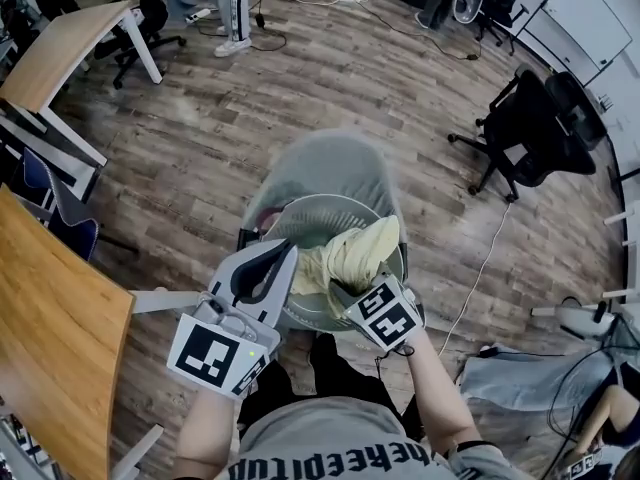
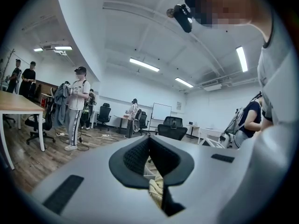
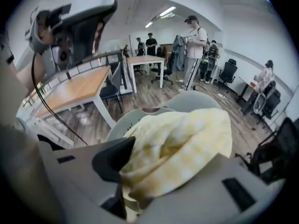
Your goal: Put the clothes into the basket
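A pale yellow cloth (image 1: 355,253) lies bunched over the near rim of a round grey basket (image 1: 310,208), which stands in front of me against a grey chair back (image 1: 330,163). My right gripper (image 1: 340,286) points down into the basket. In the right gripper view the yellow cloth (image 3: 182,143) fills the gap between the parted jaws of the right gripper (image 3: 163,164) and drapes over the right one; the pads do not pinch it. My left gripper (image 1: 288,254) hovers level at the basket's left rim, shut and empty. A strip of the cloth (image 2: 156,188) shows below the left gripper (image 2: 149,143).
A wooden table (image 1: 50,348) stands close on my left, and a second table (image 1: 60,53) is further back. Black office chairs (image 1: 540,128) stand at the right. A person (image 1: 235,8) stands far off. A cable (image 1: 480,268) runs across the wooden floor.
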### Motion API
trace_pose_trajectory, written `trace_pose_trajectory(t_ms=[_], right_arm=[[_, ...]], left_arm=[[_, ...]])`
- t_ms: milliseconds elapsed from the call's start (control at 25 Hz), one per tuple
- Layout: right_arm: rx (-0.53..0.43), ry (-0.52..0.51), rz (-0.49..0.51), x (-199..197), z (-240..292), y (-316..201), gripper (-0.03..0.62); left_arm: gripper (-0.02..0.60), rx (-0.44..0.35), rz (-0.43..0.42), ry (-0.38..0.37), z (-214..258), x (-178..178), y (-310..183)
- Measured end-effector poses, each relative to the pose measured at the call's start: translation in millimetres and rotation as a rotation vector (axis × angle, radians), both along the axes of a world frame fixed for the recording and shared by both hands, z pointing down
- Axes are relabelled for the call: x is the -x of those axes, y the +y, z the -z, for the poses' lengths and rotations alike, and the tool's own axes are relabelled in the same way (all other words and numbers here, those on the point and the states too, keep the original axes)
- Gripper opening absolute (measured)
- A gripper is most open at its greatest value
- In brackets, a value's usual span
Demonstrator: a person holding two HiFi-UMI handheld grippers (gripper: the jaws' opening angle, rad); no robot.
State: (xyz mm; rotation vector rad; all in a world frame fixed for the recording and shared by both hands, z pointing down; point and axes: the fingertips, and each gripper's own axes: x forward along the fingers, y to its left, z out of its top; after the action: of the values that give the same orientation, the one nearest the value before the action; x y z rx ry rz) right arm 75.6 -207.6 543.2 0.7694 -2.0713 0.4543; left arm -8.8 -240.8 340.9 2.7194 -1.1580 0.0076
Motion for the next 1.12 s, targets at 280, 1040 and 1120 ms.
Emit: trace_pose_trajectory(t_ms=[280, 1040, 1120], right_arm=[[0.040, -0.025, -0.052, -11, 3, 4, 0.141], [0.112, 0.221, 0.054, -31, -18, 33, 0.143], [0.099, 0.215, 0.024, -32, -17, 29, 0.172]], left_arm=[[0.014, 0.005, -0.007, 0.001, 0, 3, 0], [0.014, 0.032, -0.055, -0.013, -12, -13, 9], [0.014, 0.034, -0.057, -0.011, -13, -13, 11]])
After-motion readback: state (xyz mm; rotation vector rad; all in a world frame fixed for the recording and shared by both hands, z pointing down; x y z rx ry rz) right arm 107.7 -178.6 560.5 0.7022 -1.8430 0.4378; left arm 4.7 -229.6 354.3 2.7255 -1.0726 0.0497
